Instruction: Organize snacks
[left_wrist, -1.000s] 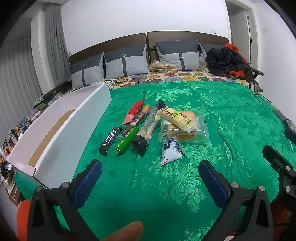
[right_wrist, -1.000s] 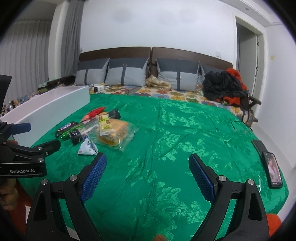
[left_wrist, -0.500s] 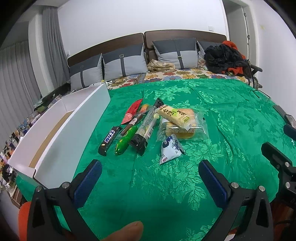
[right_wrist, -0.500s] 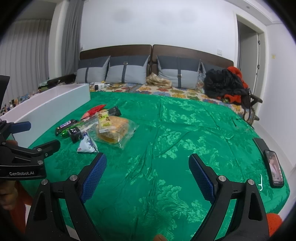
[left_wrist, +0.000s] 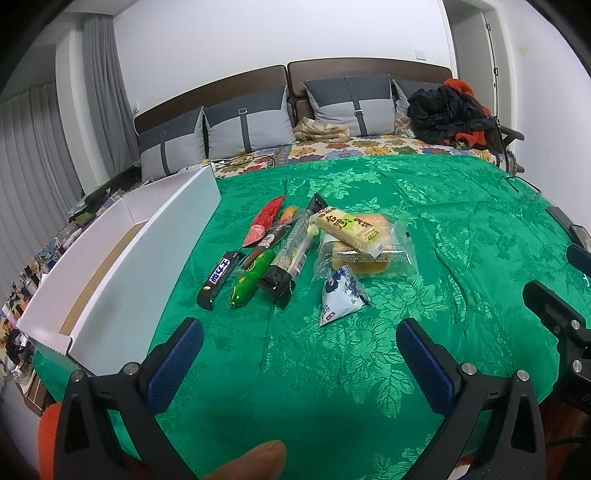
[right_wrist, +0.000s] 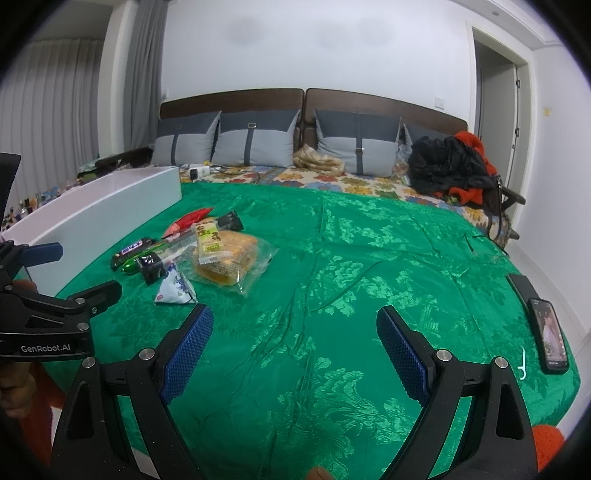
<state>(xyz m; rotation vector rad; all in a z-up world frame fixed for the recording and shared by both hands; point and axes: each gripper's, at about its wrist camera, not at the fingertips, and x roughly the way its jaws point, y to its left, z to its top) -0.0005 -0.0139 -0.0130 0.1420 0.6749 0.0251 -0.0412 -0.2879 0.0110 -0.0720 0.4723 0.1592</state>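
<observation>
The left gripper (left_wrist: 299, 354) is spread wide with nothing between its blue pads, hovering low over the green bedspread (left_wrist: 424, 206). The right gripper (right_wrist: 293, 345) is likewise released and empty, over bare cloth.

Straight ahead of the left gripper, and nearest to it, lies the triangular blue-and-white pouch (left_wrist: 341, 295), its point turned away. Ahead and slightly left lie the long items, side by side, long axes running away from the gripper and leaning a little right: the dark chocolate bar (left_wrist: 218, 278), the green sausage (left_wrist: 253, 278), and the clear stick pack with black ends (left_wrist: 297, 249). Beyond them are a brown stick (left_wrist: 264, 245), a red packet (left_wrist: 264, 219) and a small orange-tipped piece, which I cannot identify. Ahead and right of the pouch sits the clear bag of bread (left_wrist: 369, 251) with a yellow wafer pack (left_wrist: 347, 225) lying across its top.

The white box (left_wrist: 129, 266) stands to the left of the left gripper, open on top, its long wall parallel to the sticks. Nothing shows inside it yet.

From the right gripper the whole cluster lies ahead and well to the left, so the left is clearly the nearer one, in my judgement, and the pouch its easiest first pick.

Count: one pouch, one chocolate bar, one green sausage, one stick pack, one brown stick, one red packet, one bread bag, one wafer pack, one box. Far right of the right gripper lies one phone (right_wrist: 550, 339).
</observation>
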